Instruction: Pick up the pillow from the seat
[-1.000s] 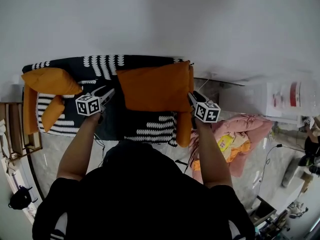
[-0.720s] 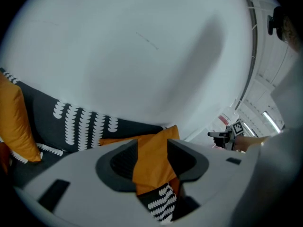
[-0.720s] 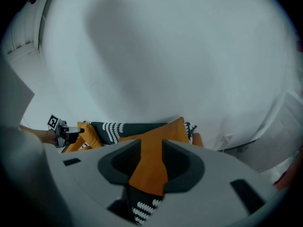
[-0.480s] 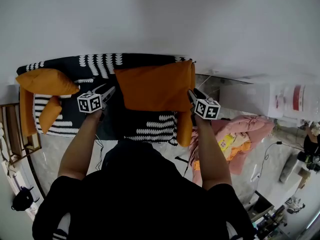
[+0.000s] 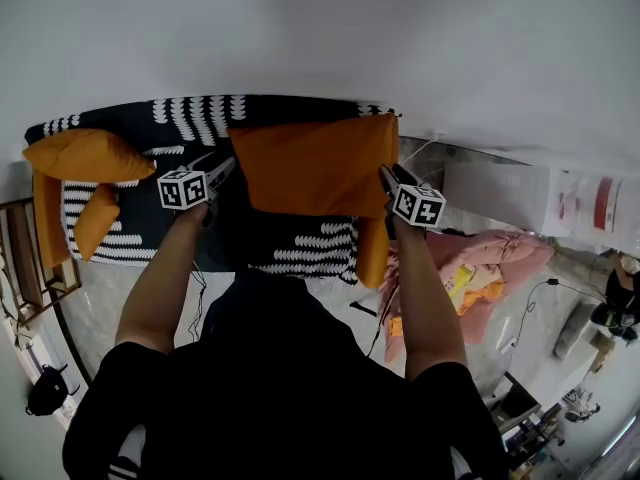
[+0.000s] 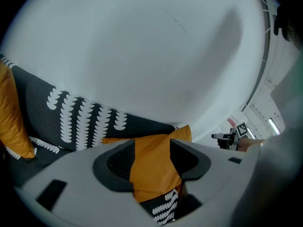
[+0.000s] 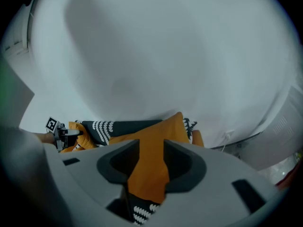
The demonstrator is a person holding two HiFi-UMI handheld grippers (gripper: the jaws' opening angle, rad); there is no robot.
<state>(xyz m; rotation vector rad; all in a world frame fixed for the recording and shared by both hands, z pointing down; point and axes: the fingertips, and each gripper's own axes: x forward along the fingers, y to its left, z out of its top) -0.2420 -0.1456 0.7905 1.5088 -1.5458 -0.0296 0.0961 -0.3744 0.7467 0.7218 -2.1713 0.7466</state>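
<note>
1. My left gripper (image 5: 222, 171) and right gripper (image 5: 385, 176) each have their jaws pinching a side edge of the pillow (image 5: 315, 163). Orange cloth fills both gaps. Both pairs of jaws have just been opening, so the pinch looks slack.
2. The pillow stretches from one pair of jaws to the other, upright before the sofa (image 5: 190, 118) back. I cannot tell whether its lower edge rests on the seat (image 5: 300, 253).
3. Risk: if the jaws spread further, the cloth slips out and the pillow drops to the seat — pick-up undone.
4. Risk: my left jaws stand wider than my right. If that side lets go first, the pillow would hang from the right jaws alone and swing.
5. No container shows. The sofa bears more orange cushions (image 5: 85, 155) beyond my left jaws, well apart from the pillow.
</note>
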